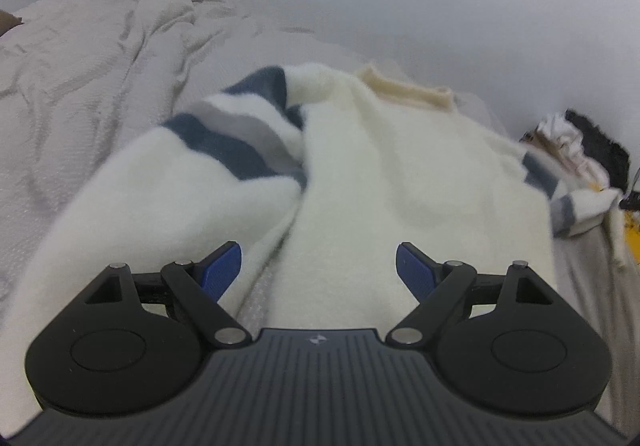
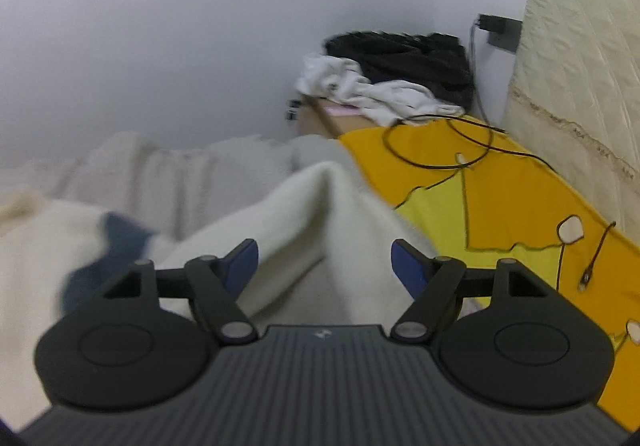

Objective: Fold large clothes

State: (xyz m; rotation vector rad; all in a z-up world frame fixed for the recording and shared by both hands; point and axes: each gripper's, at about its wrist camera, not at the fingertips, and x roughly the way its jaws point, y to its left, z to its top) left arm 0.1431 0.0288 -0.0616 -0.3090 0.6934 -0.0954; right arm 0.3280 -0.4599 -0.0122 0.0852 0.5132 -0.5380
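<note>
While both tongs stand released, the cream sweater (image 1: 380, 174) lies spread on the bed just ahead of the left tongs (image 1: 319, 270), collar at its far end. A raised fold of the sweater sits between the right tongs' (image 2: 324, 266) spread jaws, unpinched. Right of them runs a yellow sheet (image 2: 500, 198); beyond, a box (image 2: 324, 118) carries heaped clothes (image 2: 384, 86).

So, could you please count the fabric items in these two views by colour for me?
Cream with blue and grey stripes: 1, the sweater
Pale grey: 1, the bedsheet
Yellow and orange: 1, the blanket
White: 1, the crumpled cloth
Black: 1, the fuzzy garment
Total: 5
</note>
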